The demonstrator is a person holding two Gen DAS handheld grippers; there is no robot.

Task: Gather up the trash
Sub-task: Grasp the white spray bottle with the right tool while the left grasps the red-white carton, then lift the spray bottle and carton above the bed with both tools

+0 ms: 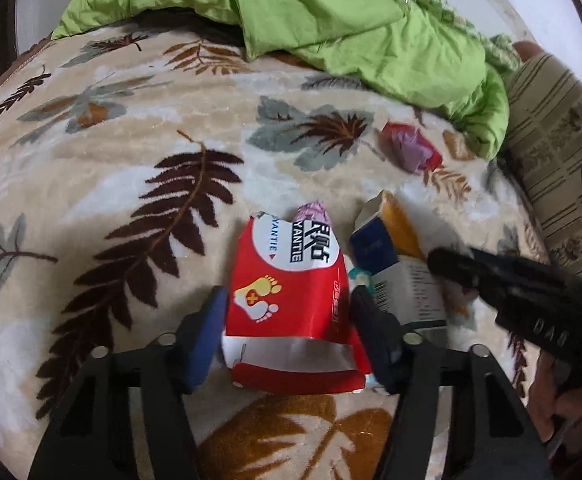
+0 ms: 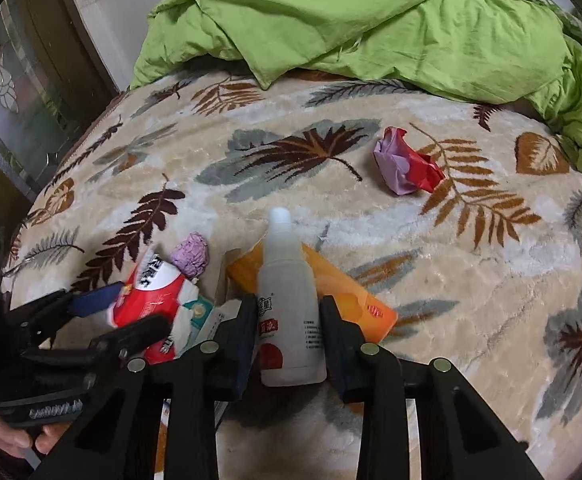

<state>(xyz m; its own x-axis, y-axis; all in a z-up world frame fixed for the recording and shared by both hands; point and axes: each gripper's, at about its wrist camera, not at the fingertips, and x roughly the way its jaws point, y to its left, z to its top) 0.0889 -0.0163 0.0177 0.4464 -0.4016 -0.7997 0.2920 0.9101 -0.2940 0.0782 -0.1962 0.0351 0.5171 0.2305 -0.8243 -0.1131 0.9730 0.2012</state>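
A red and white packet (image 1: pixel 287 280) printed with footprints lies on the leaf-patterned blanket (image 1: pixel 111 160). My left gripper (image 1: pixel 287 312) is shut on it, a pad against each long edge. The right wrist view shows the same packet (image 2: pixel 151 296) bent between those fingers. My right gripper (image 2: pixel 289 320) is shut on a white plastic bottle (image 2: pixel 287 300) with a red label, cap pointing away. An orange box (image 2: pixel 347 296) lies under the bottle. A crumpled purple ball (image 2: pixel 190 254) sits beside the packet. A purple and red wrapper (image 2: pixel 405 164) lies farther off.
A rumpled green quilt (image 2: pixel 371 20) covers the far side of the bed. A striped pillow (image 1: pixel 547 148) lies at the right. Blue and white cartons (image 1: pixel 375 248) sit between the two grippers. A hand (image 1: pixel 551 392) holds the right gripper's handle. A glazed door (image 2: pixel 11 92) stands beyond the bed's left edge.
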